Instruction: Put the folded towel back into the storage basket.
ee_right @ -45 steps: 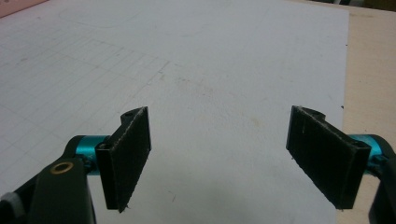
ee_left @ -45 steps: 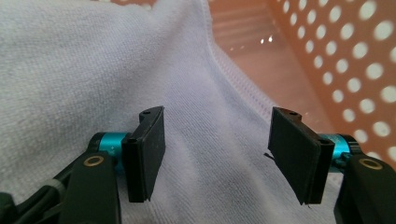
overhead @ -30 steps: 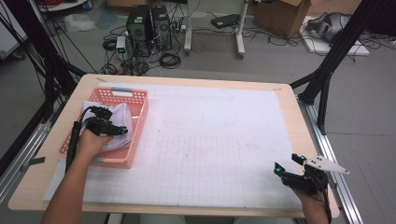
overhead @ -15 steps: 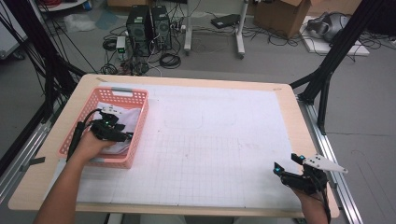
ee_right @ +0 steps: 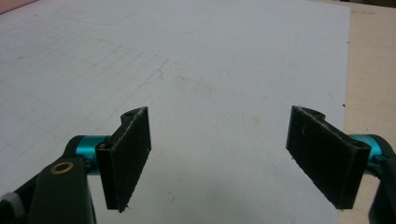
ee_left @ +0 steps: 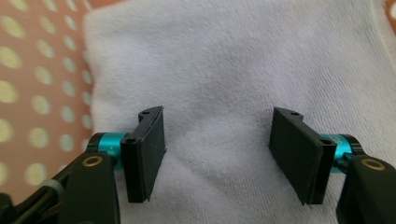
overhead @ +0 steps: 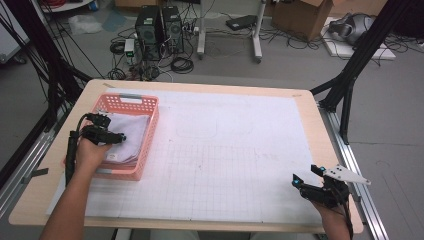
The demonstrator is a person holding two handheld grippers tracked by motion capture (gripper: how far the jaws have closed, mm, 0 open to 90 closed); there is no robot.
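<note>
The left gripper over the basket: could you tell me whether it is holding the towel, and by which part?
Nothing is held: the left gripper hangs open over the towel.

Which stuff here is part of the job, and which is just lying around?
Part of the job:
- white towel
- pink basket holding it
- left gripper, jaws open just over the towel

Just lying about:
- computer towers on the floor
- cardboard box
- right gripper, open, idle over the white mat
</note>
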